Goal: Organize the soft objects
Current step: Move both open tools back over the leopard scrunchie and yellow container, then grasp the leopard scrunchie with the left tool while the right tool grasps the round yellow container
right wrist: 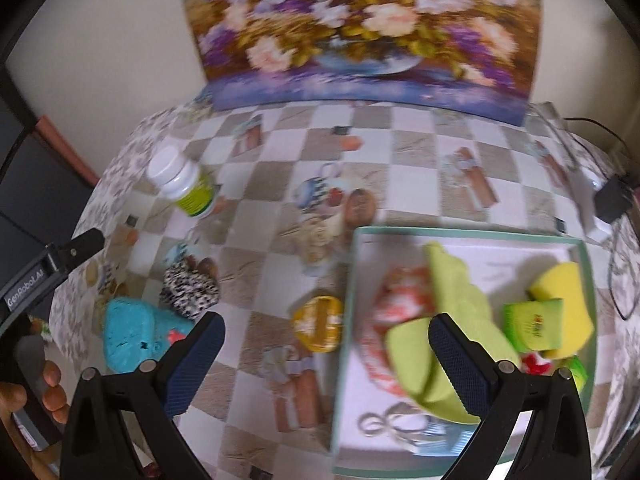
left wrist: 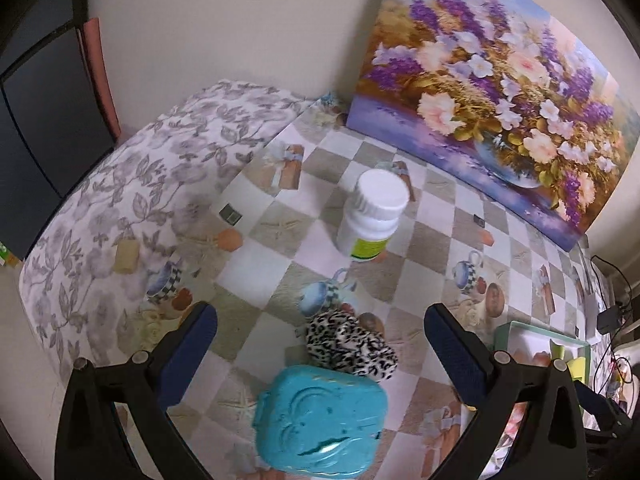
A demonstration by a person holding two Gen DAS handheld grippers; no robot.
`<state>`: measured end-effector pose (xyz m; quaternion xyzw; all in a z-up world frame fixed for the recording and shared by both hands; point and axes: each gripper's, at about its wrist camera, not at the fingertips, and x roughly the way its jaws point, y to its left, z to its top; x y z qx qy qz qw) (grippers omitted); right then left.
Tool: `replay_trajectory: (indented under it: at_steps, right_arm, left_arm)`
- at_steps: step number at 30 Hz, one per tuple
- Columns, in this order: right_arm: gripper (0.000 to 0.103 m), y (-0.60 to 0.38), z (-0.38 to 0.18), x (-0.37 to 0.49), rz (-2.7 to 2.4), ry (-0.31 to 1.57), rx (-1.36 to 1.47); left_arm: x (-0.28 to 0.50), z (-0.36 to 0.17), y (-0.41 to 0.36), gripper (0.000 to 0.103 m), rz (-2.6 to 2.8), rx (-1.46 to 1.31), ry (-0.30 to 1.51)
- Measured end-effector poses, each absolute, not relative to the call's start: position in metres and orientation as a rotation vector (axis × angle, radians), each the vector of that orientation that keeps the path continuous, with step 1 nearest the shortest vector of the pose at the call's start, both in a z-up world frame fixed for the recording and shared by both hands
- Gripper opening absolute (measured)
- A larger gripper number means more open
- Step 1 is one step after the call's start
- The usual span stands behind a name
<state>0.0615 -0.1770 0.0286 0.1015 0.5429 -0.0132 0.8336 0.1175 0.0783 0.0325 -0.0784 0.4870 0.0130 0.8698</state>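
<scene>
A leopard-print soft piece [left wrist: 352, 346] lies on the checked tablecloth, touching a turquoise case [left wrist: 322, 420]. My left gripper [left wrist: 320, 344] is open and empty, its fingers either side of both, above them. In the right wrist view the leopard piece [right wrist: 190, 290] and the case [right wrist: 134, 334] lie at the left. My right gripper [right wrist: 326, 354] is open and empty above the table beside a pale green tray [right wrist: 468, 232]. The tray holds a lime green cloth [right wrist: 452, 312], a red-and-white cloth [right wrist: 394, 308] and yellow and green sponges [right wrist: 560, 304].
A white pill bottle [left wrist: 372, 216] stands behind the leopard piece. A round gold tin [right wrist: 318, 324] lies left of the tray. A flower painting [left wrist: 492, 92] leans on the back wall. A black adapter with cables [right wrist: 614, 196] sits at the right edge.
</scene>
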Motion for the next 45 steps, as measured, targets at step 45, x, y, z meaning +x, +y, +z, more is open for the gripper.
replay_trajectory:
  at_steps: [45]
  right_arm:
    - [0.078,-0.15,-0.062,0.097,0.079,1.365,0.278]
  left_arm:
    - [0.188,-0.073,0.02,0.085,-0.278,0.078,1.594]
